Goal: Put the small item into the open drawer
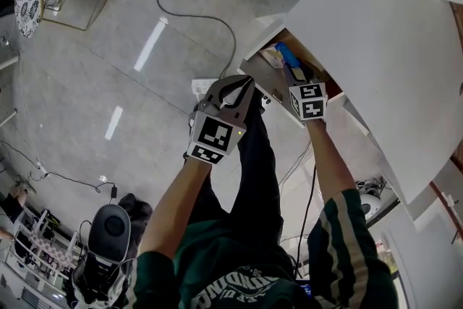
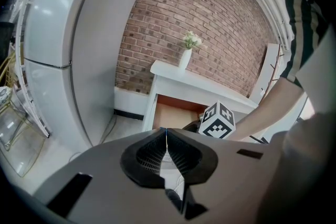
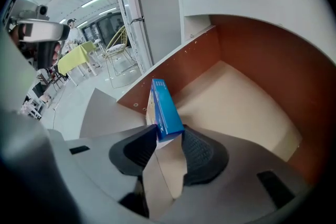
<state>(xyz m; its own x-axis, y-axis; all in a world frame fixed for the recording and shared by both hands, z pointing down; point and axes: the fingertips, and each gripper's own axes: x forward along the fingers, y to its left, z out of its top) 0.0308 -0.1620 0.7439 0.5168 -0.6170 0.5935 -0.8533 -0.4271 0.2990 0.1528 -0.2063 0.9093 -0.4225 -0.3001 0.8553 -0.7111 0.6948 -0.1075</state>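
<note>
The small item is a slim blue and white box (image 3: 164,107); it stands tilted on end between the jaw tips of my right gripper (image 3: 165,134), inside the open drawer (image 3: 236,107). The jaws stand slightly wider than the box, and the ribbed pads do not press on it. From the head view the right gripper (image 1: 294,72) reaches into the drawer (image 1: 253,72), with the blue box (image 1: 284,54) just beyond it. My left gripper (image 1: 244,89) hangs in front of the drawer, off to its left, jaws shut and empty. The left gripper (image 2: 166,131) faces the drawer (image 2: 176,113).
The drawer belongs to a white cabinet (image 1: 376,47) set against a brick wall (image 2: 210,18). On the cabinet stands a white vase (image 2: 185,57) of flowers. A tall white fridge (image 2: 79,50) stands to its left. A cable (image 1: 210,18) and a power strip (image 1: 202,87) lie on the floor.
</note>
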